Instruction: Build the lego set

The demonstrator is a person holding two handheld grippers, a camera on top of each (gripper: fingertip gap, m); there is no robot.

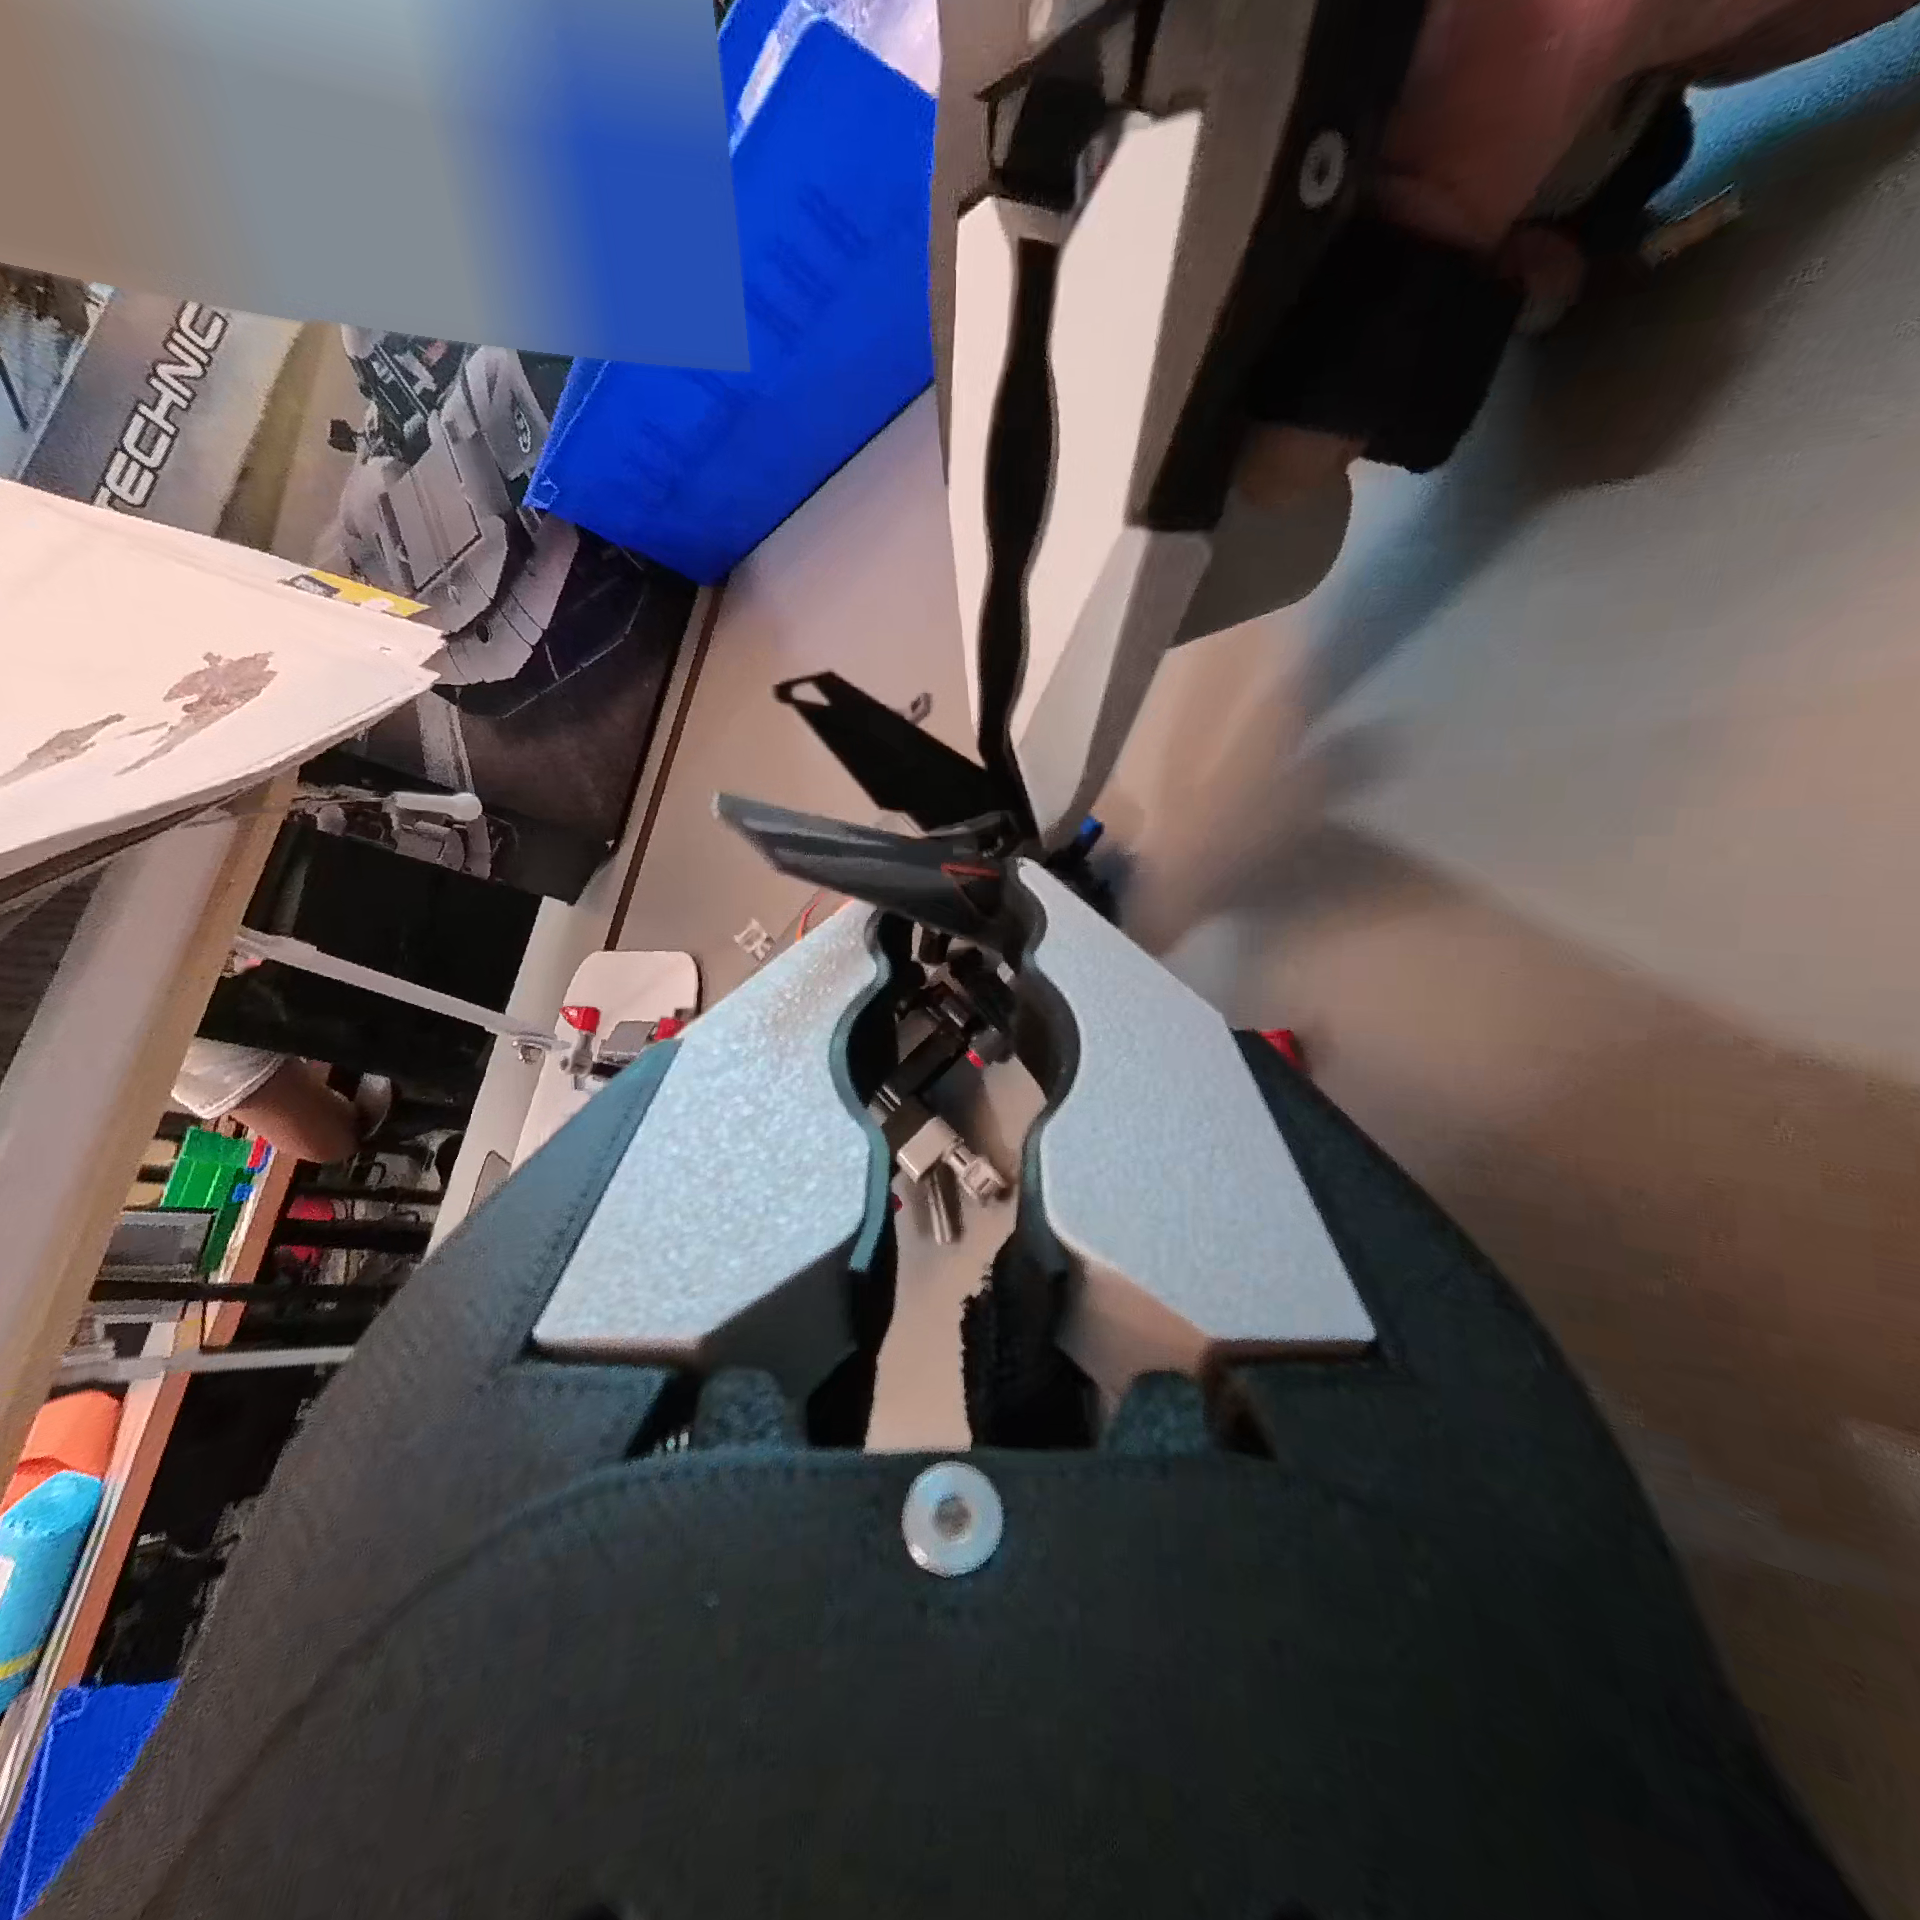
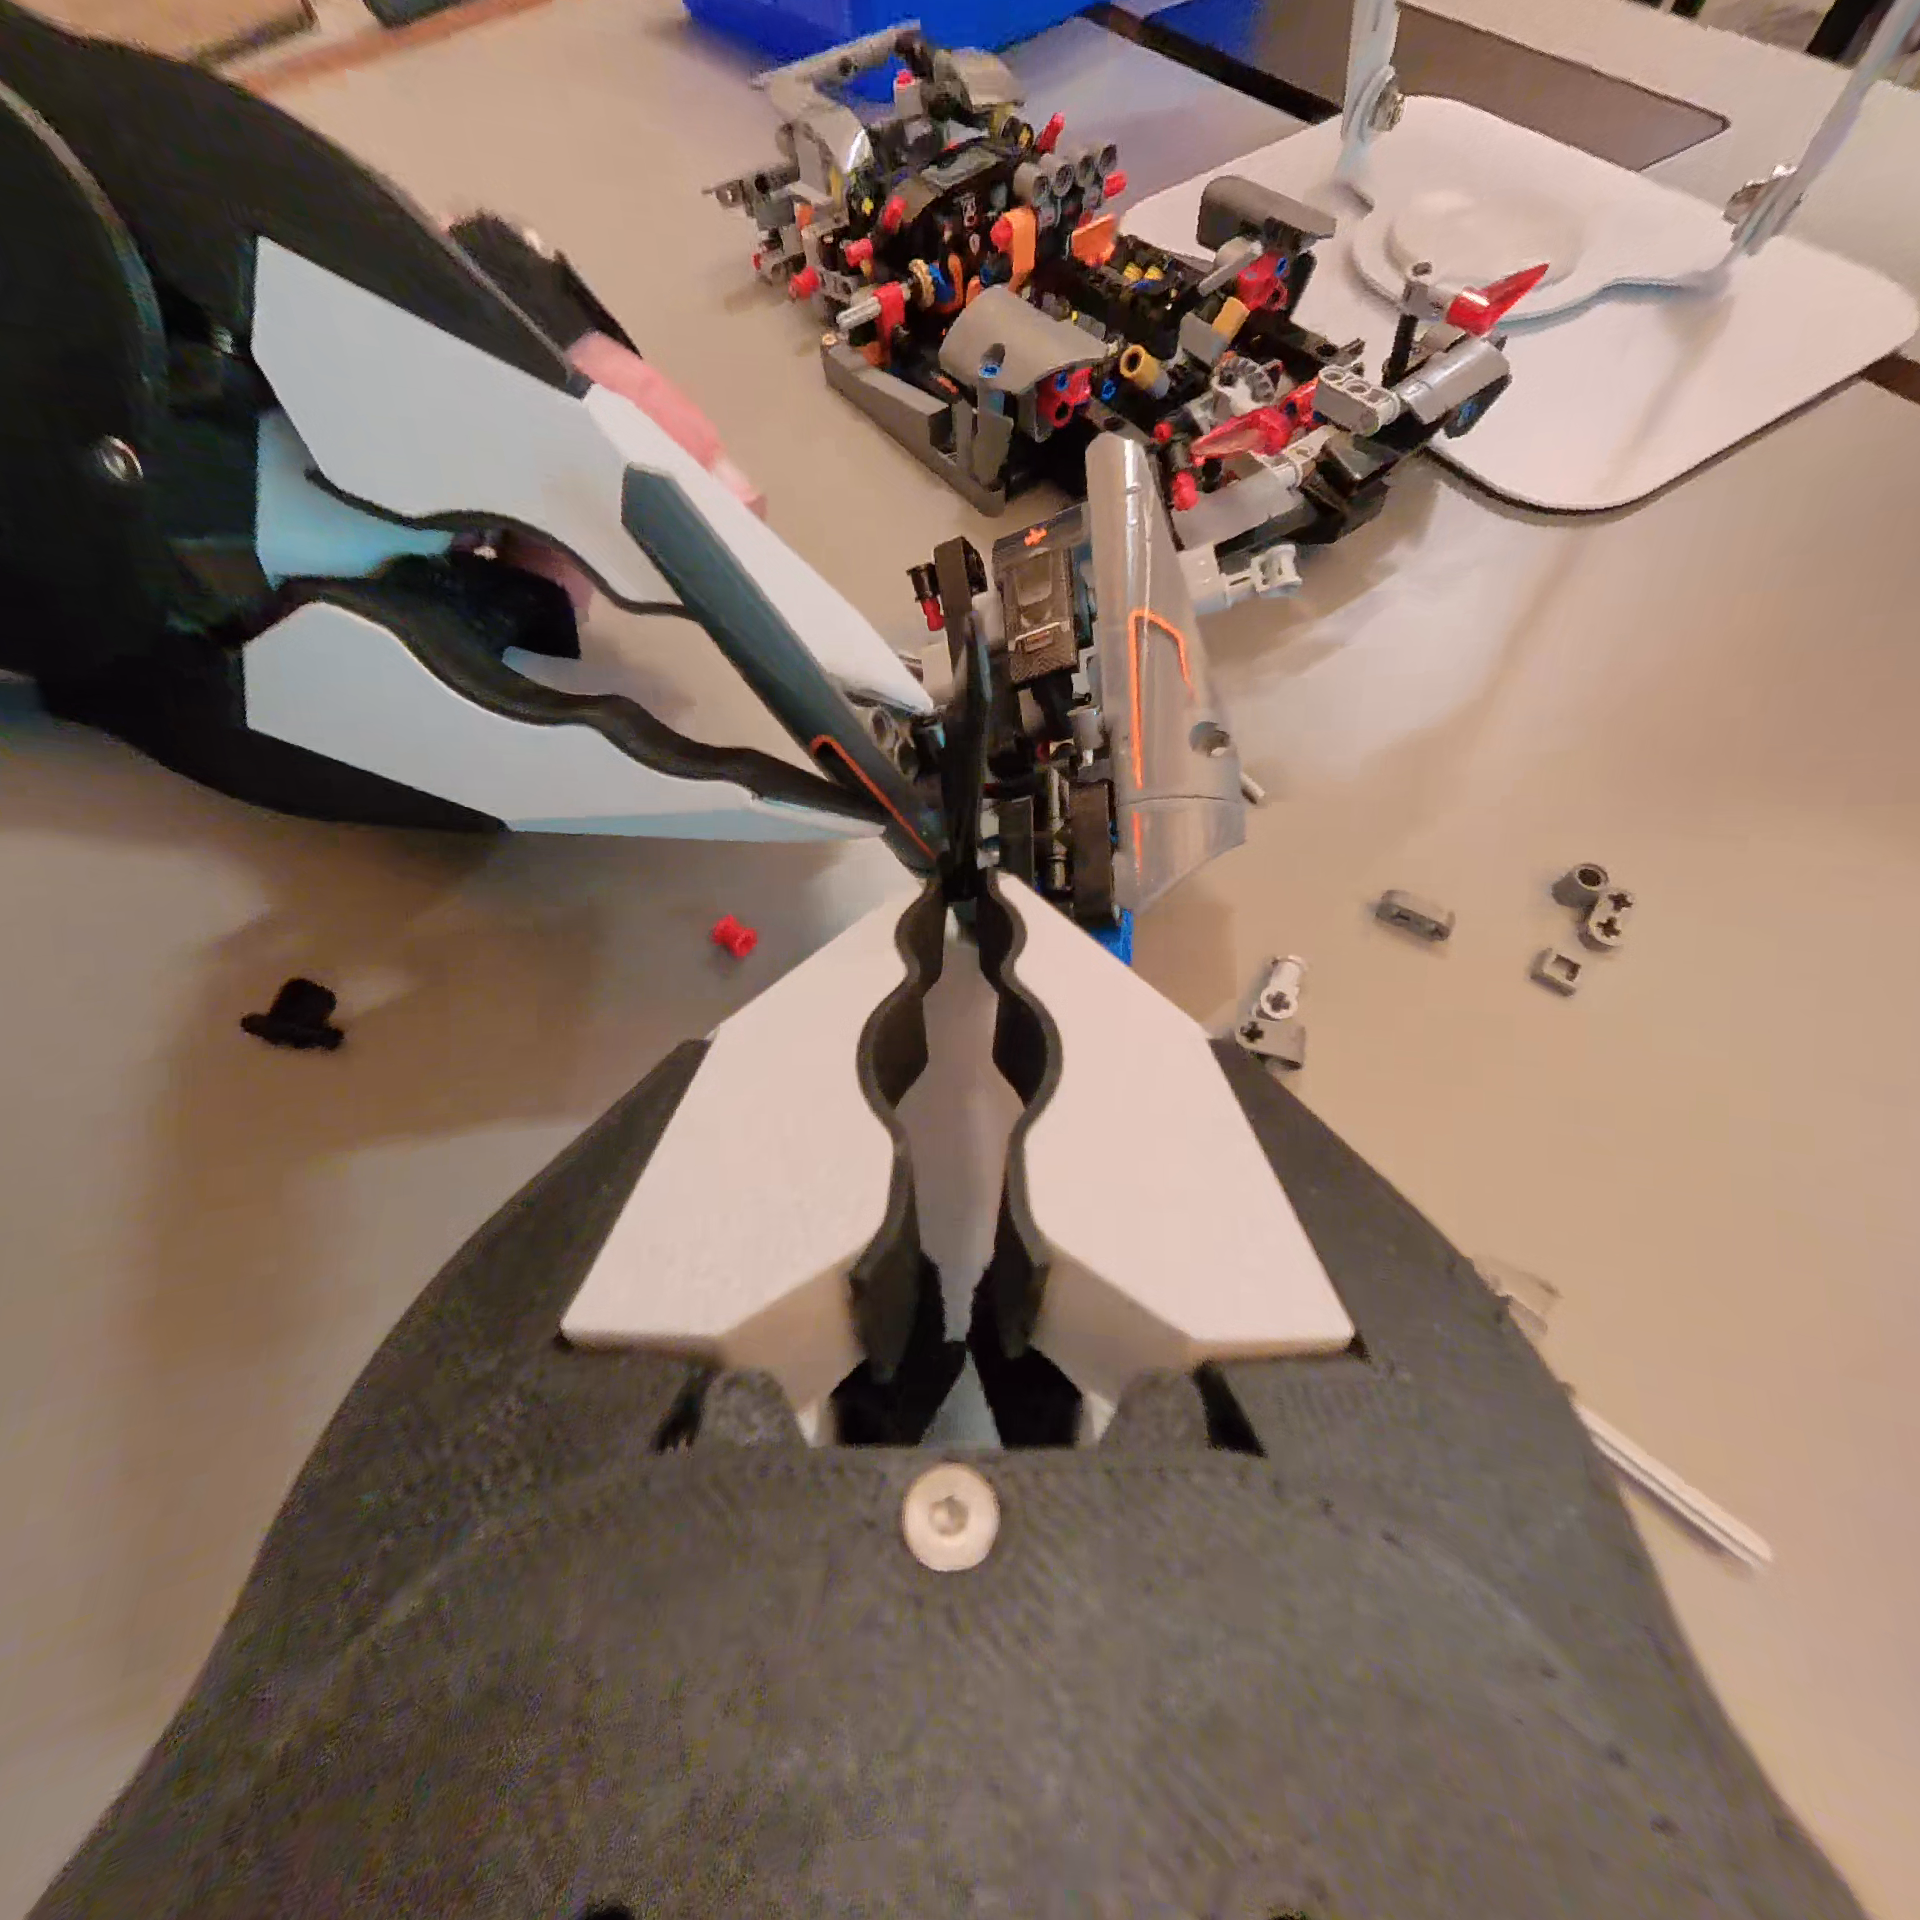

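A beige, smooth tabletop (image 2: 1558, 1195) fills most of the right wrist view. At its upper right lies a pale grey rounded mat (image 2: 1714, 343), carrying a silver metal stand (image 2: 1382, 94) with two angled legs. In the left wrist view, a blue plastic bin (image 1: 790, 312) sits at top centre. A white sheet of paper (image 1: 156, 665) occupies the left edge. Shelving with green and orange items (image 1: 208, 1195) shows lower left, blurred.
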